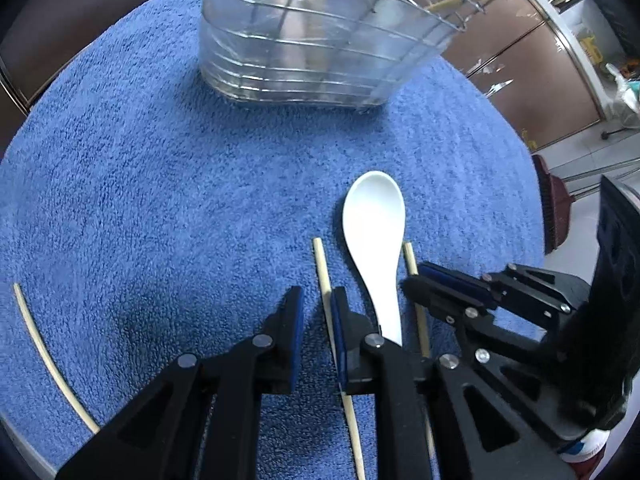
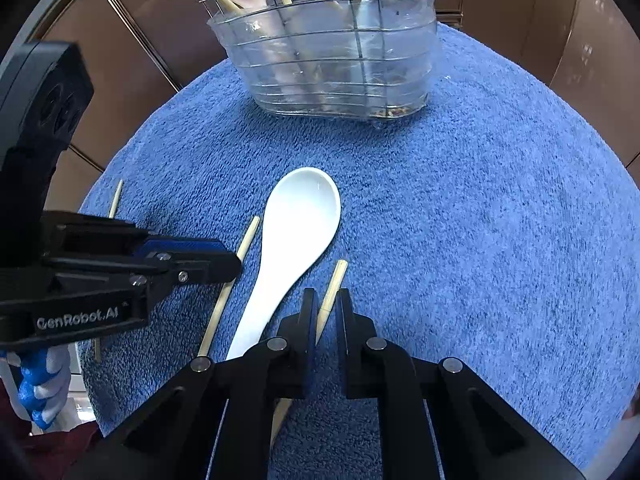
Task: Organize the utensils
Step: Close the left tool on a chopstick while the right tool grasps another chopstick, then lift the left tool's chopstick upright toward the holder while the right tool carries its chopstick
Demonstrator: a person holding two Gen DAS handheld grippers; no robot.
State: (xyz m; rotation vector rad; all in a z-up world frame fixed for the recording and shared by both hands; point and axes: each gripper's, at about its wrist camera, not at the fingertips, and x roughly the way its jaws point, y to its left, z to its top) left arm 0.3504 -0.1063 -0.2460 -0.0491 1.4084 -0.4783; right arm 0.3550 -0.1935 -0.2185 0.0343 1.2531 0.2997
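A white ceramic spoon [image 1: 376, 220] lies on the blue towel [image 1: 160, 184], bowl toward the wire utensil basket [image 1: 320, 32]. A wooden chopstick [image 1: 323, 272] lies on its left and another [image 1: 412, 264] on its right. My left gripper [image 1: 316, 300] is open, with the left chopstick against its right finger. In the right wrist view my right gripper [image 2: 326, 304] is narrowly open around the right chopstick [image 2: 334, 288], beside the spoon [image 2: 296, 224]. The left gripper [image 2: 208, 264] comes in from the left there.
A third chopstick [image 1: 40, 352] lies at the towel's left edge. The basket [image 2: 340, 52], in a clear plastic tray, holds several chopsticks and a white utensil. Brown panelled cabinets [image 2: 520, 8] stand behind the table.
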